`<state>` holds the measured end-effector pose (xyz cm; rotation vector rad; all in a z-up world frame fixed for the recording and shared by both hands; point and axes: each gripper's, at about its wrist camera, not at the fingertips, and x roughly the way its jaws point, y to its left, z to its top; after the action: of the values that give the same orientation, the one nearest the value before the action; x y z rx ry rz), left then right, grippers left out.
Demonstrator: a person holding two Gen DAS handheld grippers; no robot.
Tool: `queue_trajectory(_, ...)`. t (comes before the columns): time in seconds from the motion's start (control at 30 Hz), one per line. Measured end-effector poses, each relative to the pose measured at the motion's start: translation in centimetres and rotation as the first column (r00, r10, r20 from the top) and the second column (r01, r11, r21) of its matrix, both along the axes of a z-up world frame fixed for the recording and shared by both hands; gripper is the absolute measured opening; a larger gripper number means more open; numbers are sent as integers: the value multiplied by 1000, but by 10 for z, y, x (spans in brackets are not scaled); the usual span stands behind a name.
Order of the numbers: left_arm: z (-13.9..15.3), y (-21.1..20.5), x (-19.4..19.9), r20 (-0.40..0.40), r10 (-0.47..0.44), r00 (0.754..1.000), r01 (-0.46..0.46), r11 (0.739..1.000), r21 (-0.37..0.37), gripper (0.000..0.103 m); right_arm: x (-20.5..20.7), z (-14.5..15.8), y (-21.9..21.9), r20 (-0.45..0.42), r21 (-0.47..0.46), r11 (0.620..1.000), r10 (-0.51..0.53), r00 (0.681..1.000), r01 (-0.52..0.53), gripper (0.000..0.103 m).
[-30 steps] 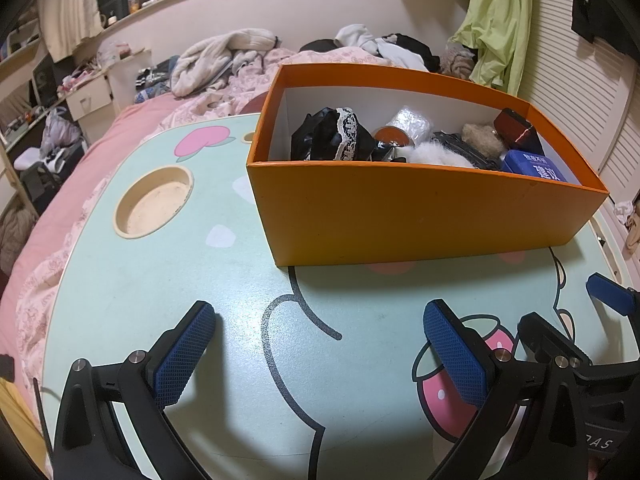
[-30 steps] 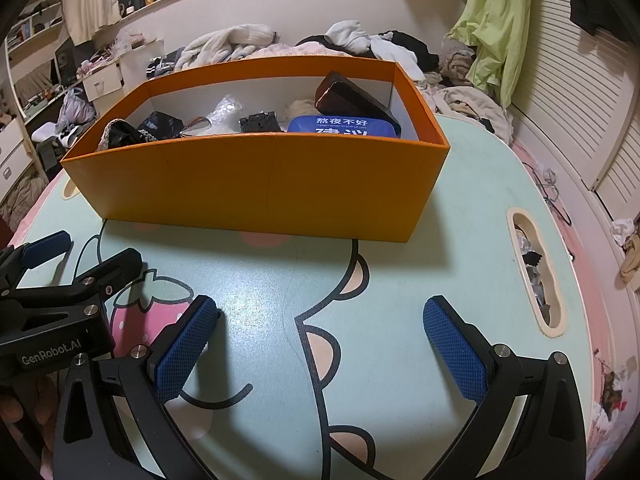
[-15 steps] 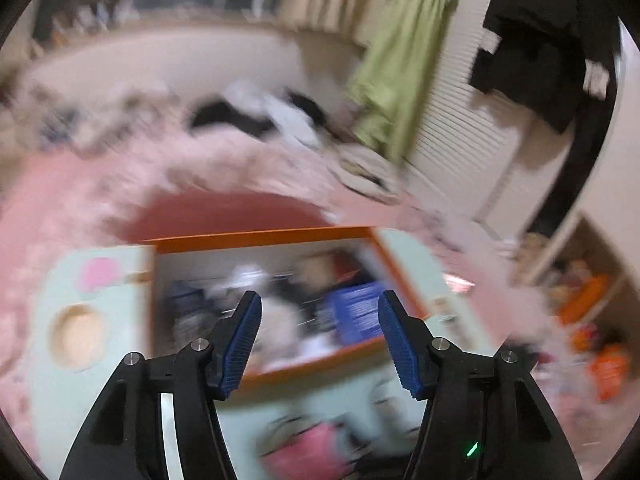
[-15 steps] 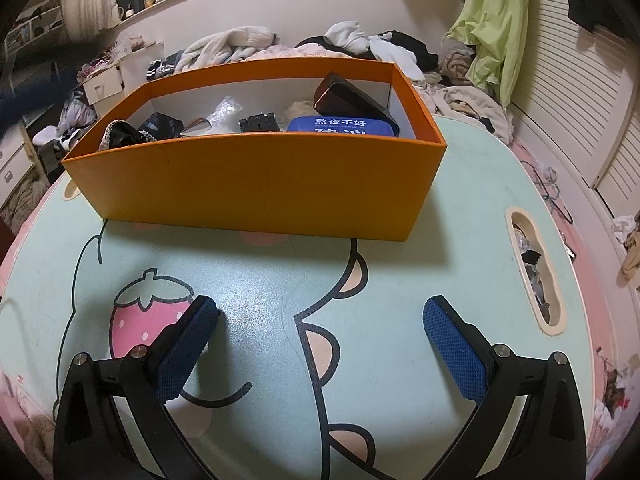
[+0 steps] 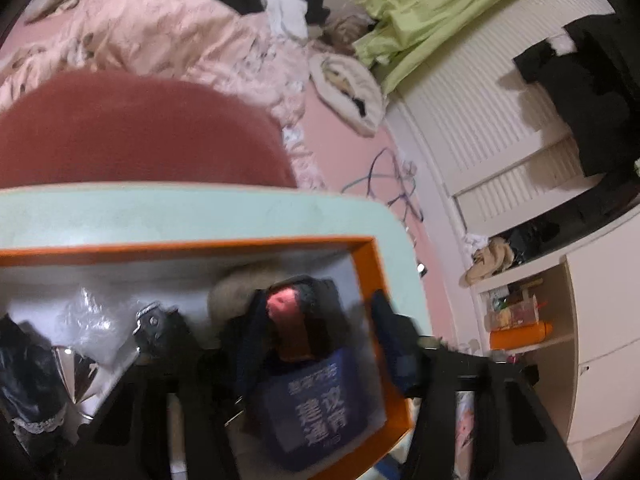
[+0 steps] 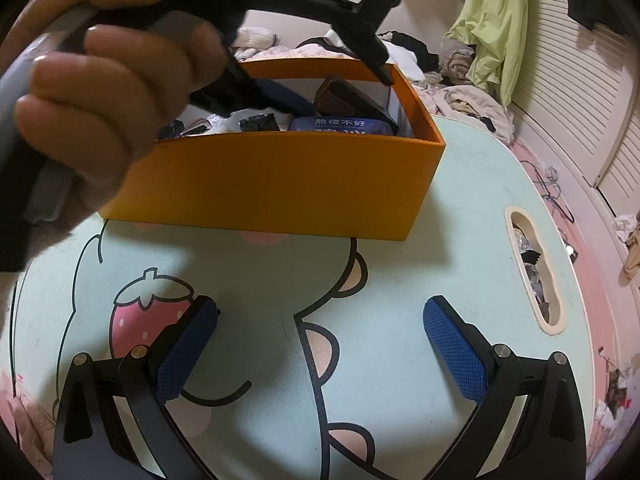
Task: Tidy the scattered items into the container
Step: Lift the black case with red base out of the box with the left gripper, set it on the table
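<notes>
The orange box (image 6: 280, 184) stands on the mint cartoon table (image 6: 400, 272), filled with a blue pouch (image 6: 340, 126), a dark brown case (image 6: 344, 94), black clips and clear plastic. My left gripper (image 5: 316, 336) hangs over the box's right end, above the blue pouch (image 5: 320, 404), with its fingers apart; the view is blurred. It also shows in the right wrist view (image 6: 340, 80), held by a hand (image 6: 104, 92). My right gripper (image 6: 318, 344) is open and empty, low over the table in front of the box.
A slot (image 6: 534, 272) in the table's right side holds small clutter. A pink bed with piled clothes (image 5: 160, 32) lies behind the table. A green cloth (image 6: 492, 28) hangs by slatted doors (image 6: 580, 100) on the right.
My left gripper rose from the table, swung up and over the box, and now points down into its right end. My right gripper has not moved.
</notes>
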<state>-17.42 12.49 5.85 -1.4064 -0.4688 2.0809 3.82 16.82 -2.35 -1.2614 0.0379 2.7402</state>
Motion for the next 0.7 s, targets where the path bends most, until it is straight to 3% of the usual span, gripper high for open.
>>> queue_trajectory(0.17,-13,13,-2,13,-38,999,39,994,-98,28,0,0,0,1,-1,1000,-4,1000,4,103)
queue_trajectory(0.23,-14,8,0,20,-27,999,28,998,-49,26,0,0,-1,0,-1,1000,-4,1000,4,103)
queue_trajectory(0.33,7,-12,15,-70,5,998,0,997,72,26,-1,0,0,-1,-1,1000,-8,1000,8,103)
queue_trajectory(0.47,50,-61,50,-162,46,986,2,959,282,26,0,-1,0,-1,1,1000,-13,1000,13,103)
queue_trajectory(0.5,63,-79,69,-205,69,976,-6,956,293,26,-1,-1,0,-1,1,1000,-14,1000,14,103)
queue_trajectory(0.6,74,-105,120,-303,94,948,-34,980,198,26,-1,-1,-1,-1,2,1000,-19,1000,19,103)
queue_trajectory(0.7,54,-126,169,-380,112,918,-95,993,63,26,-1,0,-1,-1,2,1000,-21,1000,21,103)
